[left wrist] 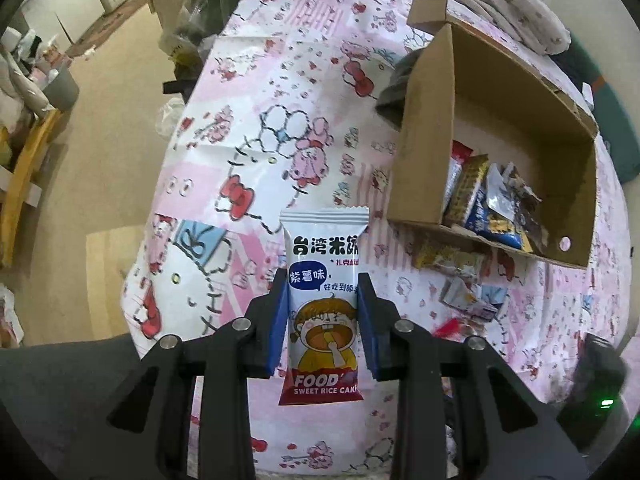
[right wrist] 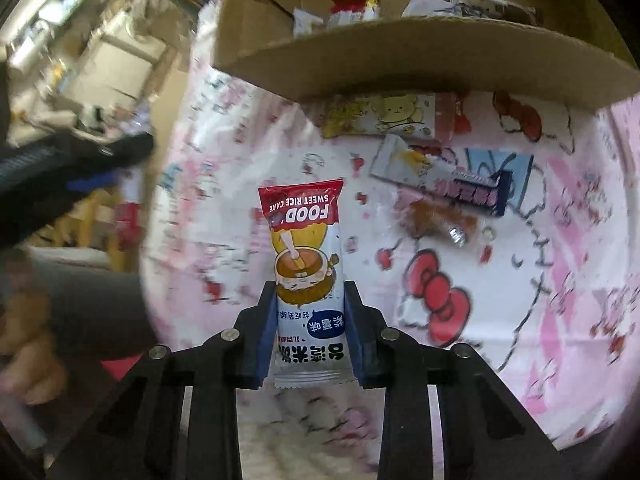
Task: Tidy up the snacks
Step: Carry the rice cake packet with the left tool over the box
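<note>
Standing open-topped on the pink cartoon-printed tablecloth, the brown cardboard box is judged the collecting place for snacks; beside it, a white-and-red sweet rice cake packet is pinched by the left gripper; another such packet is clamped narrowly in the right gripper.

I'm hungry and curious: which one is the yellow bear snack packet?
Find the open cardboard box on the pink cartoon tablecloth. Flat on the cloth against its near wall lies the yellow bear packet. Its yellow bear print sets it apart; the neighbouring white packet and dark blue bar lie farther out.
</note>
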### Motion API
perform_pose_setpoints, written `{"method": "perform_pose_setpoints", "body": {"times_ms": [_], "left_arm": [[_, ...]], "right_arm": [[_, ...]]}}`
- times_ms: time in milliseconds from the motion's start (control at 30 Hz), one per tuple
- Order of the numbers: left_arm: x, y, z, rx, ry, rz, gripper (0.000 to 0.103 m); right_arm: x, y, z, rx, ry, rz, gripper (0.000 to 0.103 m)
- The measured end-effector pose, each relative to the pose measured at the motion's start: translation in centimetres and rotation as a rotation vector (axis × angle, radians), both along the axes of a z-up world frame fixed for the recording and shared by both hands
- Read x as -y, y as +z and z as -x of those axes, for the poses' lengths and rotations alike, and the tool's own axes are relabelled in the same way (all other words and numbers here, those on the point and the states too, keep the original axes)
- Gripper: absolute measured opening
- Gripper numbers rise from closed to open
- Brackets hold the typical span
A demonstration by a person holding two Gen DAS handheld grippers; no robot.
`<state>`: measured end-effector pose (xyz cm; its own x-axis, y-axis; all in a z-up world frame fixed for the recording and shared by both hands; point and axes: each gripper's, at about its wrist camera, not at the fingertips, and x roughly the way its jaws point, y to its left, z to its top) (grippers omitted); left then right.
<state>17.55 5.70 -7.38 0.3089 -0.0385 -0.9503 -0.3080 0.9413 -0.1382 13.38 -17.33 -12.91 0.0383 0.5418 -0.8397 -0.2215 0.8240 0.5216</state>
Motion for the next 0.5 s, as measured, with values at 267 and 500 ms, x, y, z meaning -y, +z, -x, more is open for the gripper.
{"method": "perform_pose_setpoints", "body": {"times_ms": [267,500], "left_arm": [[0.1,0.9,0.8,0.051,-0.019,-0.024,0.028],[0.6,1.6,1.7,0.094,-0.044,-0.045,0.028]], "right_arm": [[2.7,4.3,0.6,0.037,-0.026,-0.146,0.033],[4.9,8.0,0.7,0.148,-0.074,-0.289,0.033]]}}
